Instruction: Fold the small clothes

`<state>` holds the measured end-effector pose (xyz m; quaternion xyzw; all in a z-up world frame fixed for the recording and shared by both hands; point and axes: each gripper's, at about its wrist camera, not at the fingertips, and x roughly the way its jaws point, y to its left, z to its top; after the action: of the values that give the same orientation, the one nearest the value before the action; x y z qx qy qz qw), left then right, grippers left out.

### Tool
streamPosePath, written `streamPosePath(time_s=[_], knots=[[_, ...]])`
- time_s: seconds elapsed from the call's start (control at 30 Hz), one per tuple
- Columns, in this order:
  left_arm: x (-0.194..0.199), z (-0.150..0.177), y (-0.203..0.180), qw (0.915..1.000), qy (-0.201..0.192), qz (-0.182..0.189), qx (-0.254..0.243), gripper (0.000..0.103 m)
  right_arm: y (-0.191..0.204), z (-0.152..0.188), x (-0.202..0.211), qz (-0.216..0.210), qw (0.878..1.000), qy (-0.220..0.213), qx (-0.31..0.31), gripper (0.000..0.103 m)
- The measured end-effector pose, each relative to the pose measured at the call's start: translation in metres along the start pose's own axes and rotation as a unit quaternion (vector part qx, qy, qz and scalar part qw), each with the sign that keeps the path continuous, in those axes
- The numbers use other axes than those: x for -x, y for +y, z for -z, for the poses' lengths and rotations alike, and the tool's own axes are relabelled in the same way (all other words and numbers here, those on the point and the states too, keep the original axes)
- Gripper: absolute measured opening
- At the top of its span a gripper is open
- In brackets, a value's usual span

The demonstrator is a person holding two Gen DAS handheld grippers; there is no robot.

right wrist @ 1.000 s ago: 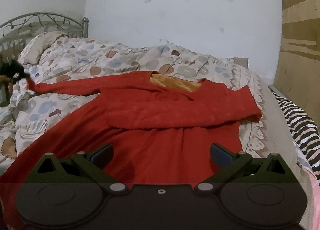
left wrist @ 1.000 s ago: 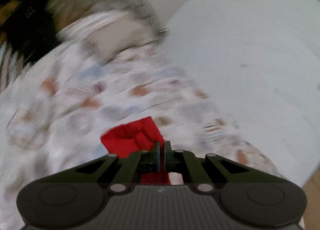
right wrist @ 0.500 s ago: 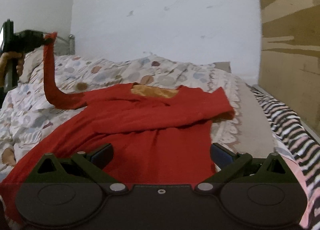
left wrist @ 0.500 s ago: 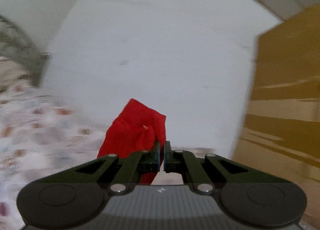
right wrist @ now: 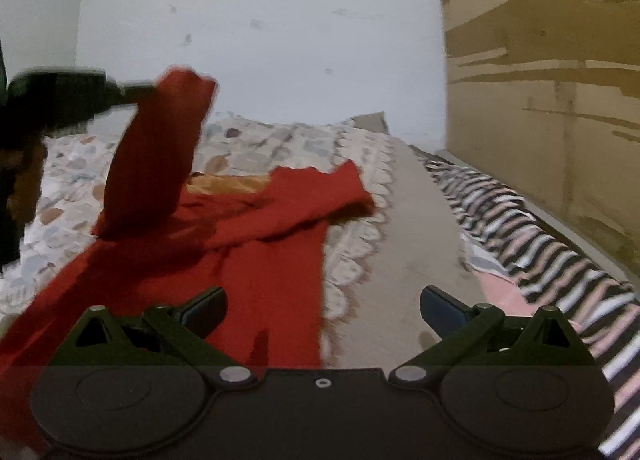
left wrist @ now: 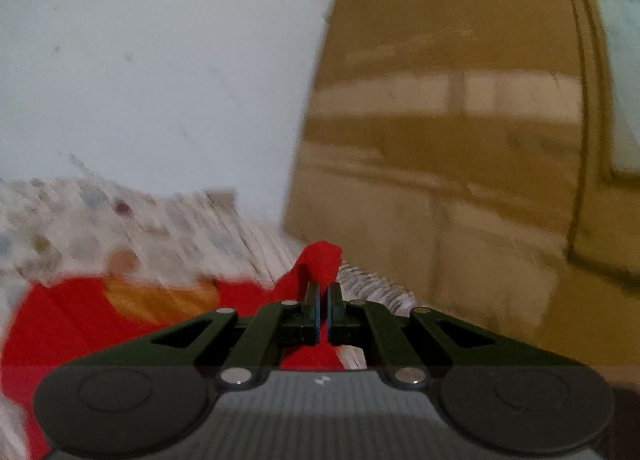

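Since before, our left hand-held gripper point(left wrist: 323, 292) carried the pinched sleeve point(right wrist: 160, 152) higher across the red garment point(right wrist: 260, 260) on the bed point(right wrist: 400, 240), our right hand-held gripper point(right wrist: 323, 306) open, empty.

Red long-sleeved garment point(right wrist: 256, 260), thin knit, with mustard-orange lining showing at the neckline toward 12 o'clock. Spread flat over the bed, body running from 7 o'clock up toward centre. One sleeve point(right wrist: 312, 200) folded across the chest, cuff pointing to 3 o'clock. Other sleeve point(right wrist: 156, 156) lifted off the bed at 10 o'clock, hanging slack from its raised cuff point(left wrist: 322, 260). Blurred in the left wrist view.
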<state>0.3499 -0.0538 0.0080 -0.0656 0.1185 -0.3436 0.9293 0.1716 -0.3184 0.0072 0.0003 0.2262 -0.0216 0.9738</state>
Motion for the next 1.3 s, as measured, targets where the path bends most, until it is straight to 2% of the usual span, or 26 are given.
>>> streamPosePath(time_s=[0.13, 0.2, 0.27, 0.3, 0.33, 0.37, 0.43, 0.5, 0.57, 0.67, 0.73, 0.8, 0.9, 0.97, 1.07, 1.13, 1.2, 1.3], knots=[[-0.008, 0.036, -0.009, 0.9974, 0.068, 0.022, -0.004, 0.002, -0.011, 0.008, 0.002, 0.022, 1.0, 0.011, 0.001, 0.102], [-0.006, 0.044, -0.014, 0.9951, 0.095, 0.03, -0.001, 0.002, -0.015, 0.011, 0.002, 0.029, 0.999, 0.014, -0.006, 0.102], [-0.001, 0.047, -0.01, 0.9932, 0.112, 0.034, 0.004, 0.006, -0.017, 0.012, 0.001, 0.032, 0.999, 0.015, -0.016, 0.102], [0.0, 0.047, -0.008, 0.9922, 0.119, 0.037, 0.007, 0.011, -0.018, 0.012, 0.0, 0.032, 0.999, 0.014, -0.02, 0.102], [0.001, 0.048, -0.008, 0.9906, 0.13, 0.044, 0.006, 0.03, -0.017, 0.012, -0.001, 0.032, 0.999, 0.014, -0.022, 0.102], [0.001, 0.048, -0.008, 0.9896, 0.136, 0.047, 0.005, 0.061, -0.016, 0.011, -0.003, 0.031, 0.999, 0.013, -0.023, 0.102], [0.009, 0.048, -0.01, 0.9904, 0.132, 0.041, -0.006, 0.084, -0.013, 0.009, -0.004, 0.027, 0.999, 0.009, -0.021, 0.102], [0.019, 0.048, -0.011, 0.9915, 0.124, 0.033, -0.023, 0.086, -0.008, 0.006, -0.007, 0.027, 0.999, 0.004, -0.018, 0.102], [0.029, 0.043, -0.009, 0.9912, 0.129, 0.008, -0.029, 0.091, -0.003, 0.002, -0.01, 0.025, 0.999, -0.005, -0.02, 0.102], [0.039, 0.039, 0.007, 0.9864, 0.139, -0.08, -0.036, 0.096, 0.007, -0.007, -0.022, 0.011, 1.0, -0.007, -0.026, 0.102], [0.042, 0.037, 0.027, 0.9748, 0.159, -0.15, -0.045, 0.099, 0.015, -0.014, -0.035, 0.002, 1.0, 0.007, -0.027, 0.102], [0.045, 0.037, 0.052, 0.9625, 0.185, -0.196, -0.033, 0.1, 0.026, -0.022, -0.053, -0.014, 0.999, 0.027, -0.029, 0.102], [0.05, 0.038, 0.094, 0.9485, 0.201, -0.244, 0.004, 0.1, 0.043, -0.035, -0.08, -0.057, 0.996, 0.061, -0.03, 0.102], [0.053, 0.038, 0.12, 0.9381, 0.202, -0.28, 0.028, 0.1, 0.058, -0.04, -0.095, -0.076, 0.995, 0.069, -0.013, 0.102], [0.049, 0.039, 0.152, 0.9269, 0.186, -0.324, 0.038, 0.1, 0.078, -0.044, -0.115, -0.075, 0.995, 0.069, 0.021, 0.102], [0.043, 0.043, 0.166, 0.9208, 0.182, -0.342, 0.045, 0.1, 0.083, -0.041, -0.126, -0.071, 0.994, 0.076, 0.019, 0.102], [0.034, 0.048, 0.173, 0.9244, 0.176, -0.336, 0.042, 0.1, 0.083, -0.035, -0.137, -0.069, 0.993, 0.093, 0.012, 0.102], [0.023, 0.055, 0.177, 0.9317, 0.15, -0.331, 0.0, 0.102, 0.077, -0.024, -0.141, -0.071, 0.993, 0.098, 0.002, 0.102]])
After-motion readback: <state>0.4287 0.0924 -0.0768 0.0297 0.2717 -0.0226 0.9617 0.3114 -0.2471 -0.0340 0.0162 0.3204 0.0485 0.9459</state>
